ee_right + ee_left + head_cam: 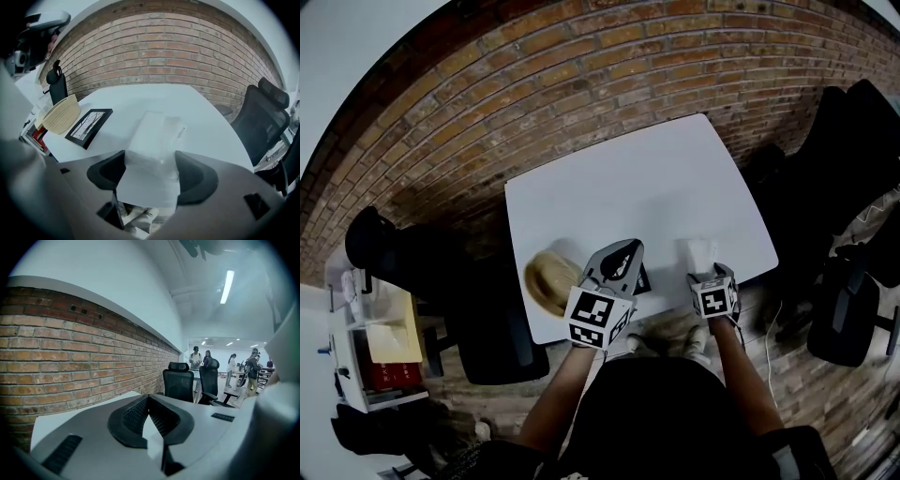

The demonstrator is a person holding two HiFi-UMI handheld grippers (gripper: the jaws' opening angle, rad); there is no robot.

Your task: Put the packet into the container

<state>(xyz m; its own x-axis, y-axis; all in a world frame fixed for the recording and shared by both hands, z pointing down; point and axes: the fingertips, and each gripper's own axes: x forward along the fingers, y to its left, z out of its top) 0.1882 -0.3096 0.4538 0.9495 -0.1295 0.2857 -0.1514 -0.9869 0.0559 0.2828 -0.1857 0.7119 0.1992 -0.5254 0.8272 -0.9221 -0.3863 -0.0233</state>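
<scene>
A translucent white packet (698,253) (157,140) lies at the front right edge of the white table (628,187). My right gripper (705,272) (151,171) reaches over that edge, its dark pads pressed against the packet's two sides. The container, a pale woven basket (548,281) (61,114), sits at the table's front left corner. My left gripper (628,248) (149,399) hovers between basket and packet, aimed toward the brick wall. Its jaws meet at the tips with nothing between them.
A black picture frame (642,279) (89,126) lies flat between basket and packet, partly under the left gripper. Black office chairs (853,309) (262,117) stand to the right of the table and one (487,328) to the left. A brick wall (581,84) runs behind.
</scene>
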